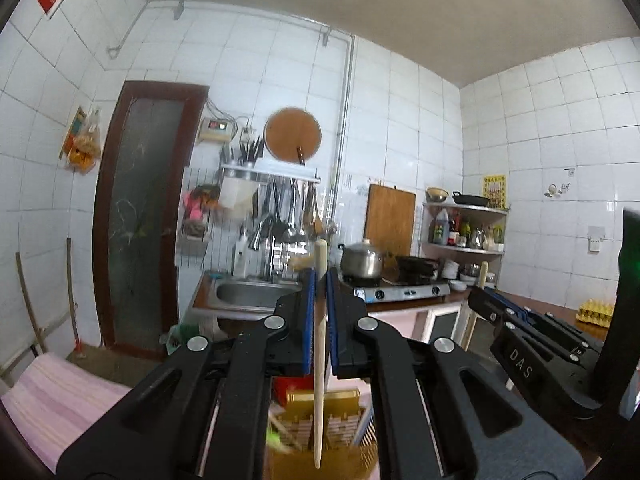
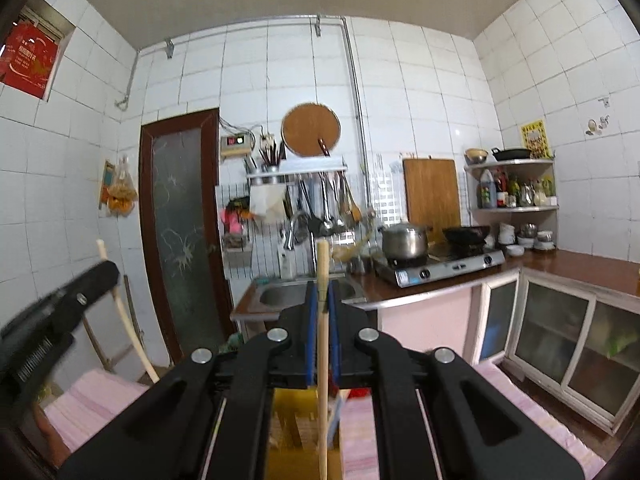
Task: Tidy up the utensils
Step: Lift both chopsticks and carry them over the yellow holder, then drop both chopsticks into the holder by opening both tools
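Left tongs (image 1: 320,276): we see them closed on a wooden chopstick (image 1: 319,360), held upright.
Right tongs (image 2: 323,294): closed on a second chopstick (image 2: 322,360), also upright.
Yellow basket (image 1: 344,404): below our left tongs, sticks inside, contents blurred.
Sink (image 2: 272,295): looks empty to us.
Pot (image 2: 404,240): lidded, on the stove (image 2: 444,266).
Writing: "DAS" on the right tongs' body.

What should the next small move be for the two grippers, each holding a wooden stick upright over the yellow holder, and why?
Probably lower both together: the left gripper and right gripper are each shut on an upright wooden stick, whose lower ends hang over the yellow holder, so a straight descent would seat them.
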Action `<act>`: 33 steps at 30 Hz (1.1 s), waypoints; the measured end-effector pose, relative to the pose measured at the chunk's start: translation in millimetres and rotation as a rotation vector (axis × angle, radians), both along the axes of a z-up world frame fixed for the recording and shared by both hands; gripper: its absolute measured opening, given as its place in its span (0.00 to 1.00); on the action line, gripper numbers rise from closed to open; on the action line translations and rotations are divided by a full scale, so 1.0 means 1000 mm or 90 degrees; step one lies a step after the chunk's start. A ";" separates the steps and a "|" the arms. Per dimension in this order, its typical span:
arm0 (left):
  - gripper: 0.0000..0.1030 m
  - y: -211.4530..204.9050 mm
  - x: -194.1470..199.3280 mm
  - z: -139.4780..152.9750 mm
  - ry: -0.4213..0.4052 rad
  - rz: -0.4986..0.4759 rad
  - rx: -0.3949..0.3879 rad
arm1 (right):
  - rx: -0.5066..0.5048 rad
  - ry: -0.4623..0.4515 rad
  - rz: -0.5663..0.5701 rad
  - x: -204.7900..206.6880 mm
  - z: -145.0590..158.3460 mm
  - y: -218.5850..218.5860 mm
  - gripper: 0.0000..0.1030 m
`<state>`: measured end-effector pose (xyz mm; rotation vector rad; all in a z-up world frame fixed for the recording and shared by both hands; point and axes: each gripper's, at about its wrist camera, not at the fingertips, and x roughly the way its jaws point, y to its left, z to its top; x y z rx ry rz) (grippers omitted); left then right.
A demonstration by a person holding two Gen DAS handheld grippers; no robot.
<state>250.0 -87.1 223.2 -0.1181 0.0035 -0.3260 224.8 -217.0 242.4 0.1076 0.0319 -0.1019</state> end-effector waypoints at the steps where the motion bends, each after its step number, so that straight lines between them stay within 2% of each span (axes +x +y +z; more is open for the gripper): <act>1: 0.04 -0.003 0.009 -0.001 -0.001 0.003 -0.001 | -0.003 -0.005 0.000 0.009 0.002 0.000 0.06; 5: 0.04 -0.009 0.049 -0.019 0.003 0.018 0.006 | -0.001 -0.007 0.008 0.042 -0.003 0.000 0.06; 9: 0.04 -0.010 0.086 -0.049 0.038 0.025 0.006 | -0.001 0.010 0.011 0.074 -0.027 -0.003 0.06; 16: 0.04 -0.004 0.124 -0.099 0.110 0.035 0.016 | 0.019 0.109 0.016 0.120 -0.091 -0.015 0.06; 20: 0.07 0.007 0.128 -0.104 0.144 0.045 0.020 | 0.020 0.166 0.014 0.127 -0.106 -0.020 0.09; 21: 0.16 0.010 0.127 -0.102 0.158 0.040 0.021 | 0.020 0.177 0.009 0.126 -0.108 -0.022 0.14; 22: 0.29 0.012 0.125 -0.101 0.167 0.037 0.022 | 0.019 0.183 0.004 0.124 -0.110 -0.024 0.42; 23: 0.34 0.017 0.121 -0.098 0.175 0.035 0.018 | 0.020 0.189 -0.002 0.122 -0.111 -0.026 0.64; 26: 0.54 0.030 0.104 -0.091 0.185 0.048 0.019 | 0.009 0.193 -0.022 0.107 -0.112 -0.031 0.64; 28: 0.76 0.039 0.091 -0.085 0.192 0.056 0.025 | 0.003 0.195 -0.038 0.092 -0.109 -0.032 0.65; 31: 0.92 0.050 0.071 -0.081 0.196 0.066 0.036 | 0.000 0.197 -0.054 0.068 -0.104 -0.032 0.71; 33: 0.94 0.058 0.058 -0.084 0.211 0.063 0.051 | -0.006 0.202 -0.065 0.053 -0.103 -0.030 0.73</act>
